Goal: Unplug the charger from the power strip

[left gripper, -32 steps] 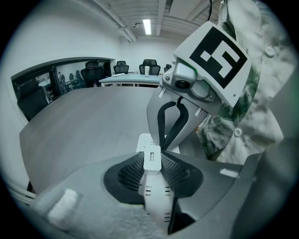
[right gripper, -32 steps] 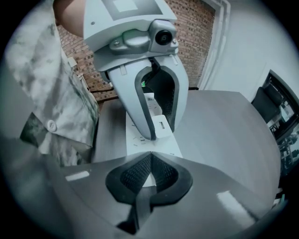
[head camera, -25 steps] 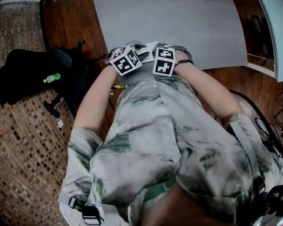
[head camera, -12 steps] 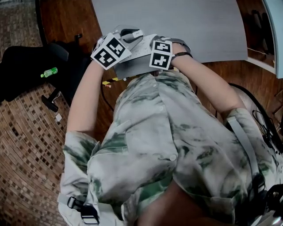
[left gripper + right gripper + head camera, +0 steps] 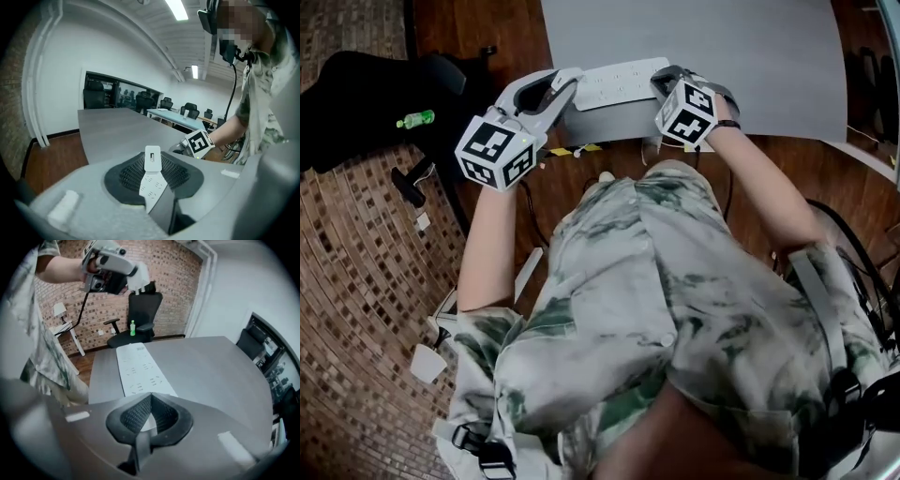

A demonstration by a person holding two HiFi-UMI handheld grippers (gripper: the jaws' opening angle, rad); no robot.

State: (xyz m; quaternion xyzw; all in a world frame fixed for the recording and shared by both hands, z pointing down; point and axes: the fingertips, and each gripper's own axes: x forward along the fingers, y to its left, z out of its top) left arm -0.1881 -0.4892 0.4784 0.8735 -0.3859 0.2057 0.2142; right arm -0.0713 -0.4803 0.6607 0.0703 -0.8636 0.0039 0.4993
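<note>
View from above a person at a grey table (image 5: 750, 66). A long white power strip (image 5: 619, 84) lies flat at twelve o'clock near the table's edge. At eleven o'clock, the left gripper (image 5: 558, 89) is clenched on the charger (image 5: 152, 158), a small white block held above the table and apparently clear of the strip's sockets. At one o'clock, the right gripper (image 5: 667, 82) has its jaws closed together, tips down on the strip's near end, seemingly pinning it. The charger looks light, rigid and smooth-sided. It is best gripped across its flat faces. The strip looks light enough to lift unless held down.
</note>
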